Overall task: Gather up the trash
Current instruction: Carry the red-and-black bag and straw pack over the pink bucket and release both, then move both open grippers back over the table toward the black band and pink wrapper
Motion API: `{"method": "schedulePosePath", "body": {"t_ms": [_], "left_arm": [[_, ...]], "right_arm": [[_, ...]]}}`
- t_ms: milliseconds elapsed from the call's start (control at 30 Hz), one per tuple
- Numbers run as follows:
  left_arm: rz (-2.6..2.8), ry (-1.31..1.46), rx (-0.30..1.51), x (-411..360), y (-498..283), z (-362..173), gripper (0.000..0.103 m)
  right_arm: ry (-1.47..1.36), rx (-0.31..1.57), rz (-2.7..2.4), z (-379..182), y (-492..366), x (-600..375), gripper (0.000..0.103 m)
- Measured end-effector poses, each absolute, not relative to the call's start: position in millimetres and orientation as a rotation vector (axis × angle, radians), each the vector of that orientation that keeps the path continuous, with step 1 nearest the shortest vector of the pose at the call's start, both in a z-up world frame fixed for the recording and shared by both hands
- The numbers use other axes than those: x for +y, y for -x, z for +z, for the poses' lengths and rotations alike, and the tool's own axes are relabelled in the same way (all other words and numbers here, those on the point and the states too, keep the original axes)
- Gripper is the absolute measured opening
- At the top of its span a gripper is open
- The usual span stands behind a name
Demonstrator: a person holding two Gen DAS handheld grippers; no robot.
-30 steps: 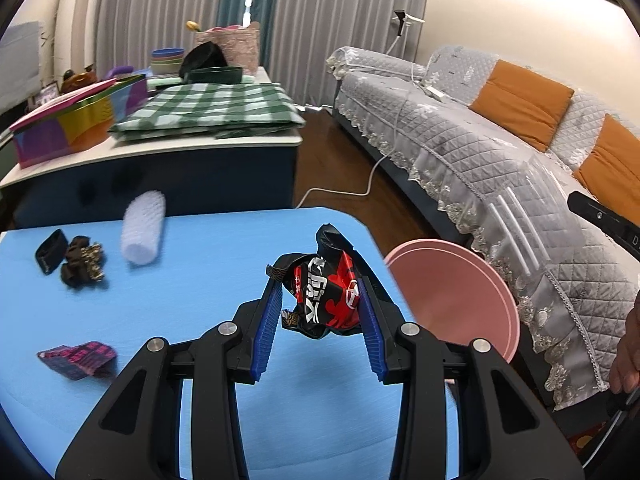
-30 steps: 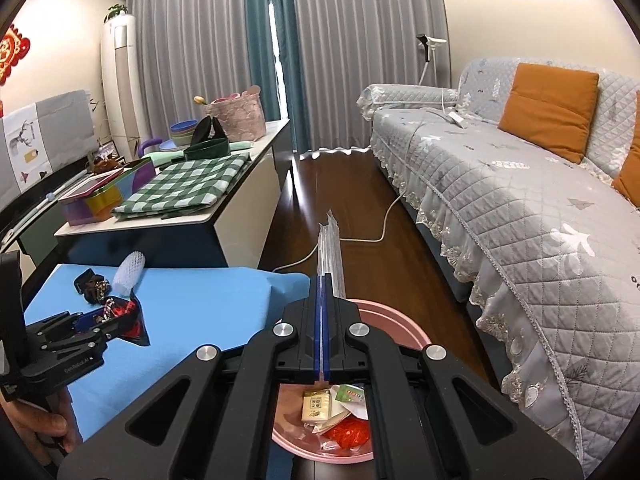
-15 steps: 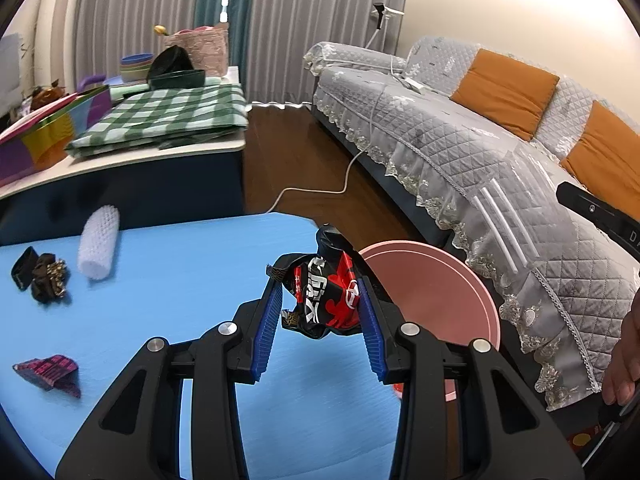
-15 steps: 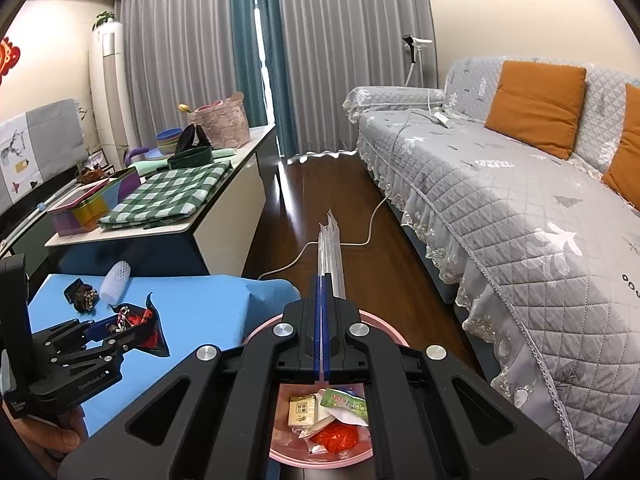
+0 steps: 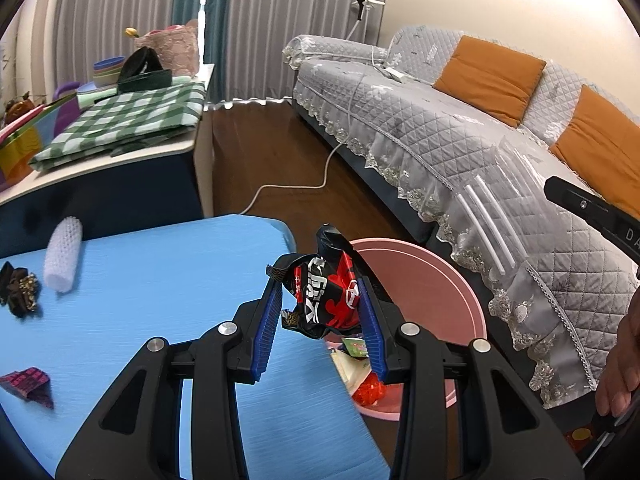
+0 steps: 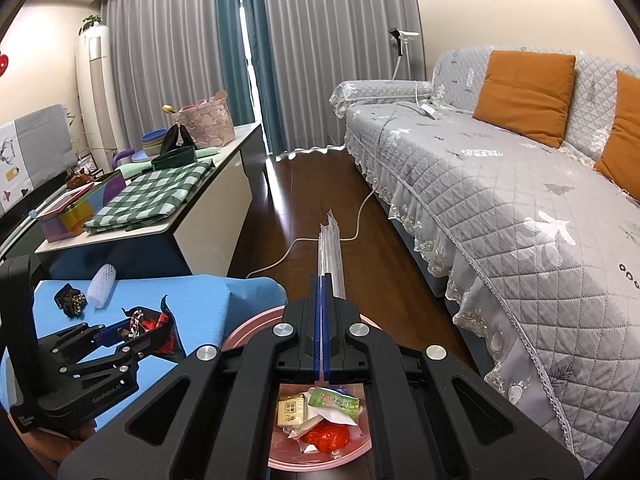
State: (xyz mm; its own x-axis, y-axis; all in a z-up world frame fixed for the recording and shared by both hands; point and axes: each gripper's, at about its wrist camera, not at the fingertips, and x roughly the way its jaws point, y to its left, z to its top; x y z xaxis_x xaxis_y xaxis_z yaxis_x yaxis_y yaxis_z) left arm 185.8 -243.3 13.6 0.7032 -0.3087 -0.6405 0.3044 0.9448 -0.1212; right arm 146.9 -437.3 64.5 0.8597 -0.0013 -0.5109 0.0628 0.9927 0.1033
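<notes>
My left gripper point(image 5: 320, 300) is shut on a crumpled red-and-black snack wrapper point(image 5: 324, 292) and holds it at the blue table's right edge, beside the rim of the pink bin point(image 5: 432, 276). The same gripper point(image 6: 138, 326) and wrapper point(image 6: 154, 322) show in the right wrist view. My right gripper point(image 6: 323, 280) is shut on a clear plastic sleeve point(image 6: 332, 252), held edge-on above the pink bin point(image 6: 248, 330). The sleeve also shows in the left wrist view point(image 5: 500, 208). The bin holds several wrappers point(image 6: 320, 416).
On the blue table point(image 5: 140, 280) lie a white foam net point(image 5: 62, 260), a dark hair clip point(image 5: 18, 290) and a folded red-black wrapper point(image 5: 28, 380). A side table with checked cloth point(image 5: 120, 124) stands behind. A grey sofa point(image 5: 460, 136) is on the right, a cable point(image 5: 304, 184) on the floor.
My left gripper has moved right with the wrapper, from over the table to the bin's rim. My right gripper has drawn back a little above the bin, still holding the sleeve.
</notes>
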Motion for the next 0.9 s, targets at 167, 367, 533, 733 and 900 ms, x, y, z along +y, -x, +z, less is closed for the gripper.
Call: {"method": "schedulePosePath", "body": {"t_ms": [167, 367, 533, 733, 900], "left_arm": [[-0.358, 0.002, 0.726, -254, -190, 7, 0.038], [-0.379, -0.005, 0.737, -268, -195, 1, 0.038], [-0.395, -0.010, 0.747, -276, -199, -4, 0.038], [-0.414, -0.008, 0.779, -281, -202, -11, 0.047], [-0.408, 0.001, 0.778, -273, -197, -10, 0.048]], "right_arm": [[-0.124, 0.548, -0.042, 59, -151, -441, 0.000], [-0.134, 0.566, -0.050, 52, -158, -446, 0.000], [-0.138, 0.575, -0.051, 48, -163, -447, 0.001], [-0.153, 0.594, -0.055, 43, -167, -450, 0.019], [-0.165, 0.589, -0.061, 43, -167, -448, 0.050]]}}
